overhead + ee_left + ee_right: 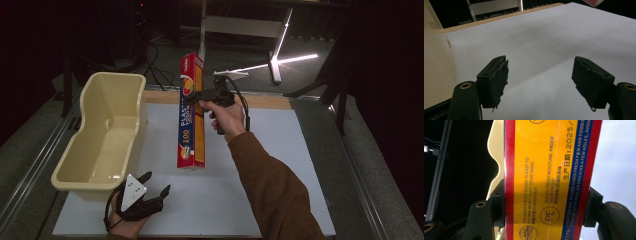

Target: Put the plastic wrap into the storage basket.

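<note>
Jaws of the right gripper (545, 207) clamped on both long sides of a plastic-wrap box (551, 177), pads pressed flat against its red edges. Seen close in the right gripper view: yellow face with black print on a hidden slide blade, "PE" in a circle, a blue strip of tips, a date starting 2025. Seen from the high view instead: the same box (191, 112) held up off the white table mat (280, 190), standing nearly upright, just right of the cream tub (102, 135), with the right gripper (202, 95) gripping it about a third of the way down and the hand (227, 117) and brown sleeve (272, 192) reaching in behind.

Jaws of the left gripper (540, 80) spread wide, nothing between them, torn black padding on the left pad; bare mat (544, 45) beyond and the tub wall (436, 70) along that view's left edge. From the high view: left gripper (147, 192) low, just below the tub's near right corner, possibly resting on the mat though contact hard to judge. Tub interior (107, 132) open to the high view, apparently empty.
</note>
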Available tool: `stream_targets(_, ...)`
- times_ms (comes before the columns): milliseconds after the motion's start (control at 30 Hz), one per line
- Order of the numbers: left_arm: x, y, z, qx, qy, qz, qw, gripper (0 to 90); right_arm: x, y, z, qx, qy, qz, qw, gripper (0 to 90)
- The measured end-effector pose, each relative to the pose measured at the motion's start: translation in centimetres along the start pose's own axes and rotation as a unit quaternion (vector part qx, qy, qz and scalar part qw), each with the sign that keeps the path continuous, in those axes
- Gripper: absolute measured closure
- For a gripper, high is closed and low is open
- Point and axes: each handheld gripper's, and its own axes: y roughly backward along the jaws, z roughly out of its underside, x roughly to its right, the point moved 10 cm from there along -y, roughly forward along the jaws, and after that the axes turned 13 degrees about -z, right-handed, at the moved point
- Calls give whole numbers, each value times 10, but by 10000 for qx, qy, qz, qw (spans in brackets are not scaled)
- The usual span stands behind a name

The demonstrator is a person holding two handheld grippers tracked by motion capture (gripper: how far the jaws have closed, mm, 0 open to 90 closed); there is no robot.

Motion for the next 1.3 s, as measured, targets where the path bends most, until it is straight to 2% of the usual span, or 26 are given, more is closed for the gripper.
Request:
stream_targets(167,0,1,1,-2,12,-17,10000,287,-6,-11,-6,-8,35,12,10000,389)
stream_targets(267,0,2,2,-14,-2,-29,10000,290,-12,-18,-10,22,-38,-117,9999,389)
stream_targets(433,0,2,3,-12,-13,-21,10000,297,-20,-29,-16,124,36,-7,9999,389)
stream_targets(533,0,2,4,-24,-14,-26,10000,296,-26,-36,-19,182,-17,-126,9998,389)
stream_targets(667,0,2,4,-39,13,-12,10000,297,-30,-47,-22,136,141,4,9998,389)
stream_targets(767,0,1,5,-46,20,0,10000,297,-31,-49,-24,170,149,-8,9997,389)
stream_targets(800,1,1,6,-57,13,14,10000,297,-34,-54,-28,237,41,-126,9996,389)
stream_targets(933,2,0,6,-80,10,60,9999,294,-39,-65,-31,314,-111,-316,9989,389)
stream_targets(1000,2,0,6,-85,15,72,9999,293,-42,-69,-31,312,-189,-380,9986,389)
stream_targets(1133,2,0,5,-73,28,84,9999,293,-44,-74,-30,320,-191,-384,9986,389)
stream_targets(1167,2,0,6,-76,21,90,9999,293,-48,-82,-30,356,-223,-434,9982,389)
stream_targets(1300,4,1,5,-54,20,117,9999,293,-51,-90,-30,369,-320,-523,9974,389)
